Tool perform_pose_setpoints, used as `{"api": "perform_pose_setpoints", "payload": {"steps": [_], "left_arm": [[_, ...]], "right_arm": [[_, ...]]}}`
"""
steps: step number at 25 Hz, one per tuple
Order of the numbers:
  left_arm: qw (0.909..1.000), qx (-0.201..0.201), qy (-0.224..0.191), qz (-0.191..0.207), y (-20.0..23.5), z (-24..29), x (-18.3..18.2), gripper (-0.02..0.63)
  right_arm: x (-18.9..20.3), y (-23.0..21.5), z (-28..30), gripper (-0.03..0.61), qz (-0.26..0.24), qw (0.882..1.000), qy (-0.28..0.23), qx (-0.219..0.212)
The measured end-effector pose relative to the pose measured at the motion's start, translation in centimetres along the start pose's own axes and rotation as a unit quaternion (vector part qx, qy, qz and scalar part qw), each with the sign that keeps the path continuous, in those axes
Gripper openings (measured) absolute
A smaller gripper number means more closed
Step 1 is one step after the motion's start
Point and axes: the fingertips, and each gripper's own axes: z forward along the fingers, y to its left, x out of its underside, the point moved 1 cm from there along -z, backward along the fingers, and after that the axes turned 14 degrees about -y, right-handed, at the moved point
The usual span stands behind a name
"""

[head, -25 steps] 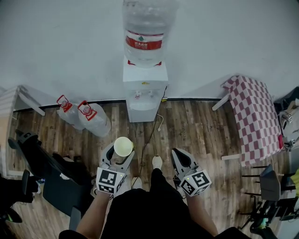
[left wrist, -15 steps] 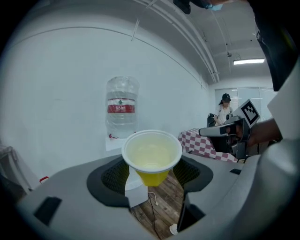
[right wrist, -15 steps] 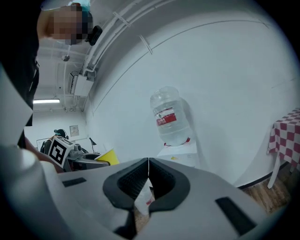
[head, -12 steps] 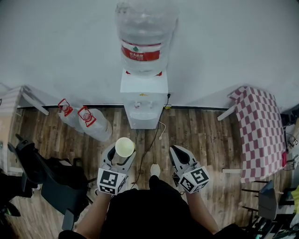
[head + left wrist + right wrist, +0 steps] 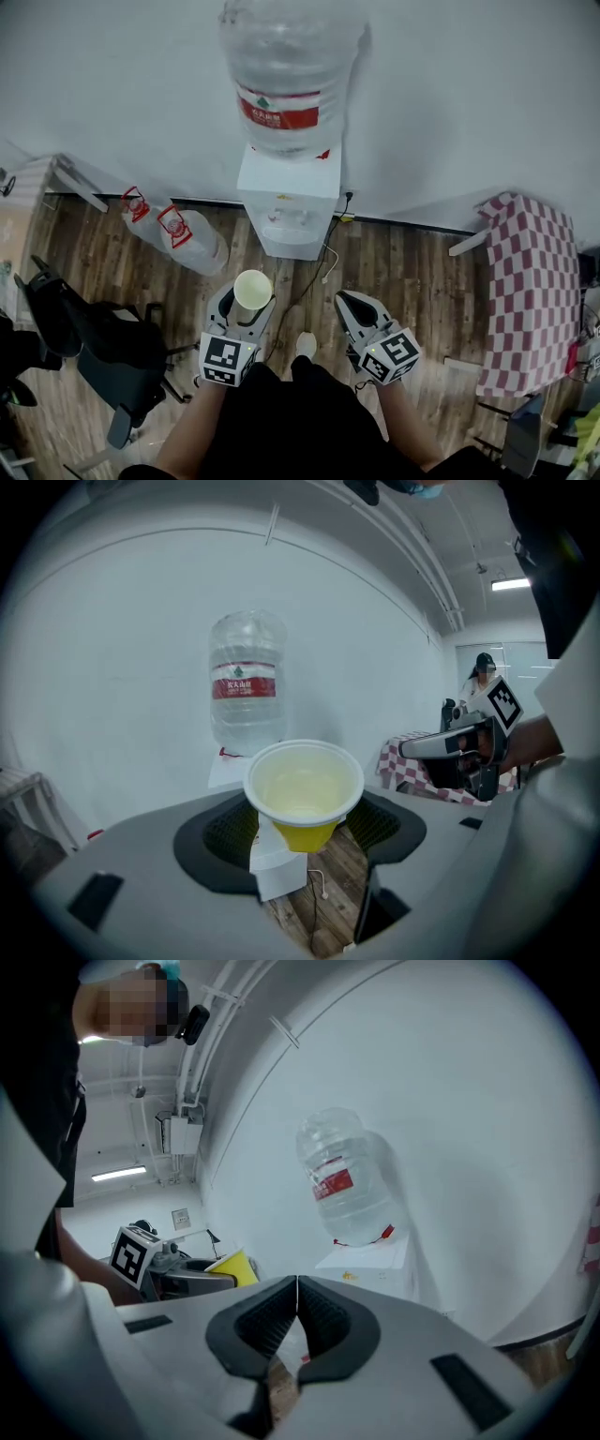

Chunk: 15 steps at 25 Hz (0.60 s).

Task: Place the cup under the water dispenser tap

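Left claw (image 5: 302, 822) is squeezing the yellow cup (image 5: 304, 785) from both sides. The cup is up in the air, standing straight, with its open top facing up. It looks empty inside. Right claw (image 5: 297, 1299) is pinched tight with nothing in it. It is near the left one, off to its side.

In the head view, the cup is out in front of the person, over the wood floor (image 5: 412, 272). The water dispenser (image 5: 289, 192) stands against the wall, with a big bottle (image 5: 286, 75) on top. It is well apart from the cup. The taps are too small to see well.

So I think the picking-up part is done. The cup has not reached the dispenser yet. It has to go under a tap, be set down, and then be let go.
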Motion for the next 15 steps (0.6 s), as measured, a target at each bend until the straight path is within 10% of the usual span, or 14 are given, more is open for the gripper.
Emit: {"api": "perform_pose_setpoints", "payload": {"steps": [15], "left_arm": [[0.9993, -0.019, 0.032, -0.006, 1.1, 4.1, 3.5, 0.299]], "right_arm": [[3.1, -3.3, 1.1, 0.021, 0.027, 0.999, 0.033, -0.006]]}}
